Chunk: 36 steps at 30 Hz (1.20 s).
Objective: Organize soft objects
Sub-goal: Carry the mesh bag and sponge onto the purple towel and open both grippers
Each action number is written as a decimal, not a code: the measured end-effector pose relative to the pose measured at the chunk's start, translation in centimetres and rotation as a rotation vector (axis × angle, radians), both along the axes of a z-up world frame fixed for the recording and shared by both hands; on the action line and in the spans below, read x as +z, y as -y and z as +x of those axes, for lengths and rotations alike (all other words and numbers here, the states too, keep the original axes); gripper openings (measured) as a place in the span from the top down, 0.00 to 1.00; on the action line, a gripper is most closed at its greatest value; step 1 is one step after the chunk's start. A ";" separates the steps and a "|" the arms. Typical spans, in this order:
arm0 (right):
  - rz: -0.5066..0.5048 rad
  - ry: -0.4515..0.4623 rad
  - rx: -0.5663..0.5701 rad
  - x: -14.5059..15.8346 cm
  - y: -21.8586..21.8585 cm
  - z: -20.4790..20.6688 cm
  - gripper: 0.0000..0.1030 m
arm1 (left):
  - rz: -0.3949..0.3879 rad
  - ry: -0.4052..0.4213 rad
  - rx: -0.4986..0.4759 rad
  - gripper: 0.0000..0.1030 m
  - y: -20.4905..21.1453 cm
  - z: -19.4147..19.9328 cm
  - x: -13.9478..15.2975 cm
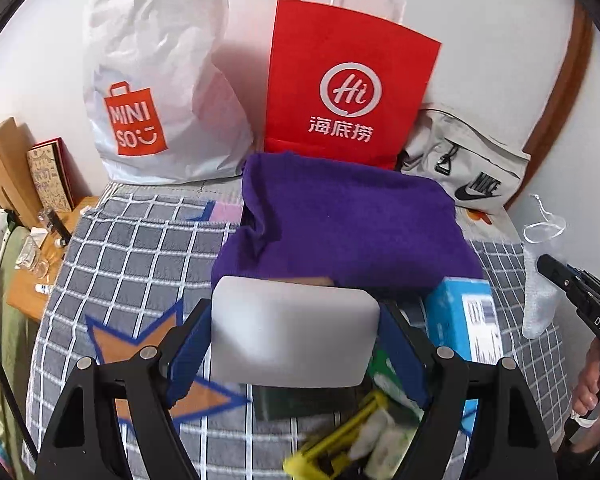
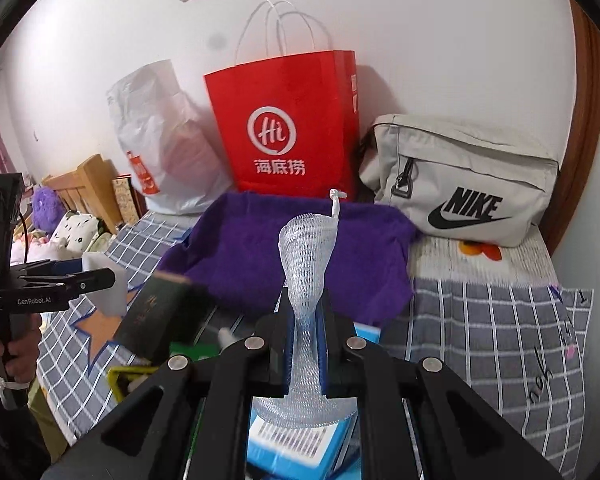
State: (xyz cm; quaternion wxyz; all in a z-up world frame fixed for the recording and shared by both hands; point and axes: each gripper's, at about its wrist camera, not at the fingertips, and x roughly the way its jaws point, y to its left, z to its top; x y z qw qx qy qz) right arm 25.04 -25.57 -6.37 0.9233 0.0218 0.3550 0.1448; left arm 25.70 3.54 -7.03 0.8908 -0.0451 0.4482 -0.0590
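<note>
Both your grippers loaded above the checked bed.
Left gripper (image 1: 296, 334) clamps a white sponge block (image 1: 294, 330) wide; right gripper (image 2: 306, 344) pinches a white mesh pouch (image 2: 306, 256) narrow. Purple towel (image 1: 340, 220) at 12 o'clock; white plastic bag (image 1: 160, 92), red paper bag (image 1: 348, 84), grey pouch bag (image 1: 468, 168) behind, contents hidden.

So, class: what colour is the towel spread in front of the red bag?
Purple towel; the right wrist view shows it best.

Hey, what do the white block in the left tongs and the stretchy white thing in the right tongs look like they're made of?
White block: likely foam sponge, matte, with softly rounded corners and no shine. White mesh sleeve: probably a woven plastic or nylon net, since the open lattice is see-through and it bunches thin where the right tongs pinch it.
</note>
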 end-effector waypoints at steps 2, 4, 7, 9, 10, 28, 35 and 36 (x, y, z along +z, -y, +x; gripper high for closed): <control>-0.006 -0.011 -0.001 -0.4 0.0 1.4 0.90 | 0.000 -0.008 0.007 0.22 0.0 1.5 -0.3; -0.014 -0.022 -0.001 -0.9 0.1 2.9 0.90 | -0.008 -0.012 0.009 0.22 0.1 2.7 -0.5; -0.014 -0.041 0.000 -1.7 0.3 5.5 0.90 | -0.006 -0.024 0.017 0.22 0.3 4.8 -0.9; -0.011 -0.048 0.005 -2.1 0.5 7.0 0.90 | -0.004 -0.034 0.018 0.22 0.6 6.2 -1.4; -0.010 -0.052 0.005 -2.2 0.5 7.8 0.90 | -0.006 -0.040 0.016 0.22 0.7 6.8 -1.6; -0.037 -0.135 0.008 -7.2 -0.1 17.2 0.90 | -0.011 -0.122 -0.058 0.22 3.0 18.3 -6.1; -0.062 -0.169 0.006 -8.8 -0.1 17.9 0.90 | -0.041 -0.149 -0.046 0.22 3.3 21.0 -7.5; -0.058 -0.170 0.006 -8.8 0.0 17.9 0.90 | -0.039 -0.148 -0.045 0.22 3.3 21.2 -7.6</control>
